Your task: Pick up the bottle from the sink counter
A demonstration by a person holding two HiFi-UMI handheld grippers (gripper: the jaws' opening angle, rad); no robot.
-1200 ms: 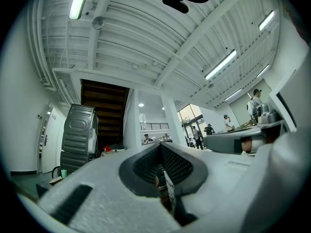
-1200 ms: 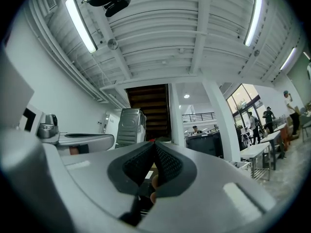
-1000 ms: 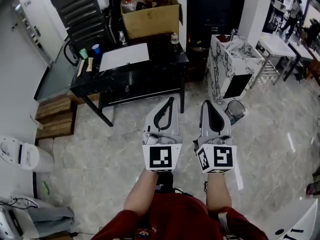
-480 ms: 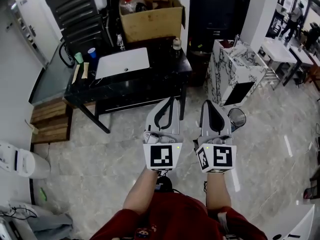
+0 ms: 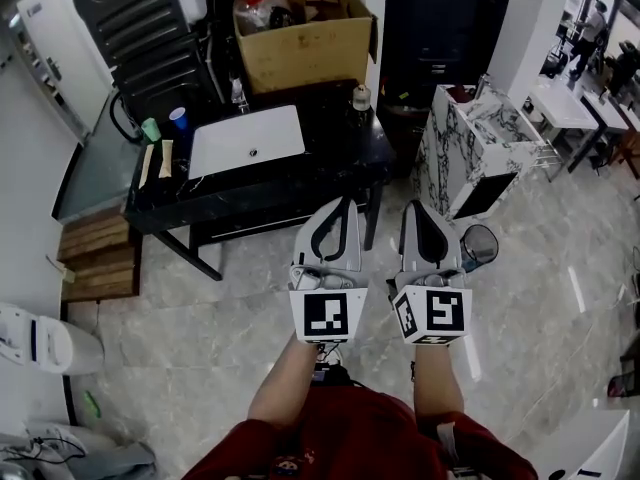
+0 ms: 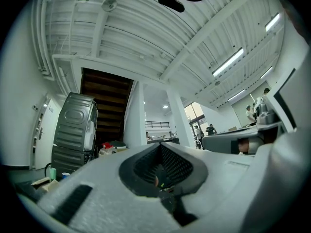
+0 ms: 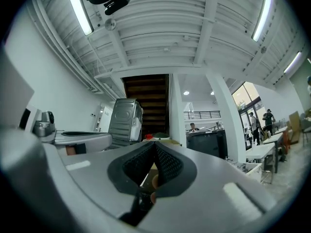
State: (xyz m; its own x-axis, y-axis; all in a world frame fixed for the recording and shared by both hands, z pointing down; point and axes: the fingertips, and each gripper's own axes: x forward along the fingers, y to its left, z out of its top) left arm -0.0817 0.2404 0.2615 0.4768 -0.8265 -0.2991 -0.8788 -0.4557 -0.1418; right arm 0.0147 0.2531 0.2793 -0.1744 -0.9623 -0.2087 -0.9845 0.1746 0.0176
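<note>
Head view: bottle on black counter, marble floor; left gripper, right gripper fingers closed, empty.

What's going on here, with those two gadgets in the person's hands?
A person holds out the left hand-held gripper and right hand-held gripper, both shut and empty, above the floor. The bottle stands untouched on the black sink counter ahead, right of the white basin.
</note>
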